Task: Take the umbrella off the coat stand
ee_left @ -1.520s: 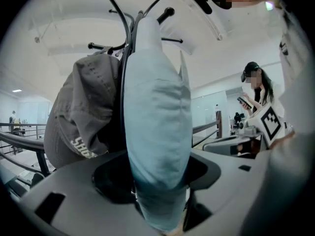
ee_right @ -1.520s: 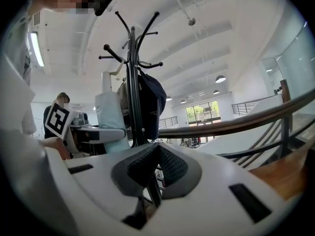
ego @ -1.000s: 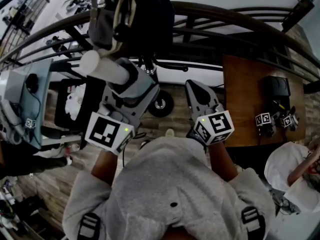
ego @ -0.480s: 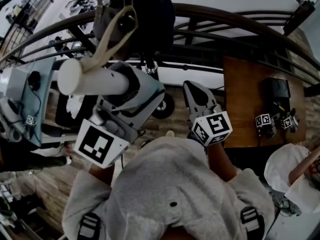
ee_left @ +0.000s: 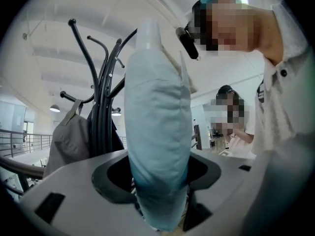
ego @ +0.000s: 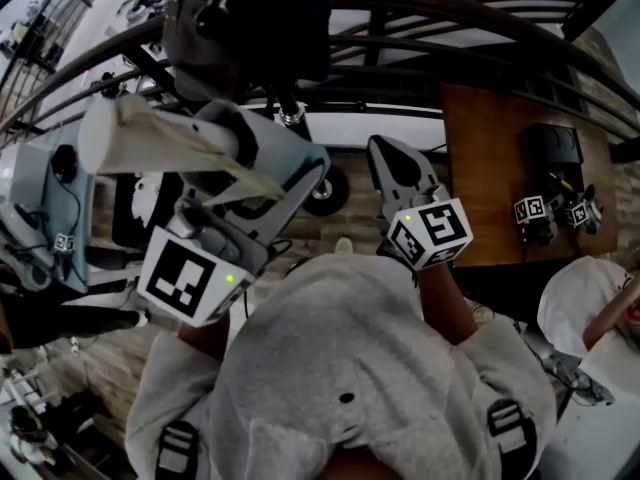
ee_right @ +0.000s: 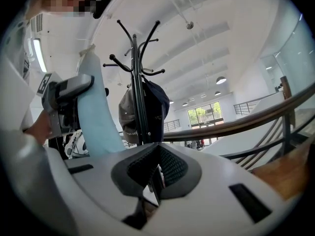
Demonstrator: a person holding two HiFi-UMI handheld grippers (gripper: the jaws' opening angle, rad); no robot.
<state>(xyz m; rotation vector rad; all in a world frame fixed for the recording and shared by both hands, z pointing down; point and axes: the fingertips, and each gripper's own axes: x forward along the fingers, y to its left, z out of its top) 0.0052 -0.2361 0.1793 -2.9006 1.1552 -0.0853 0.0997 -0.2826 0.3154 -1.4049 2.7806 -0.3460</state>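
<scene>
L gripper (ee_left: 158, 173) clamped on umbrella (ee_left: 156, 112), apparently clear of stand (ee_right: 139, 97); R gripper (ee_right: 156, 168) closed, empty. Task nearly done.

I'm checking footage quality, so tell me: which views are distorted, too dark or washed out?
Head view: dim, railing bowed by the wide lens. Left gripper view: umbrella fills the centre, dark vignette corners. Right gripper view: bright ceiling, coat stand sharp, silhouetted.
</scene>
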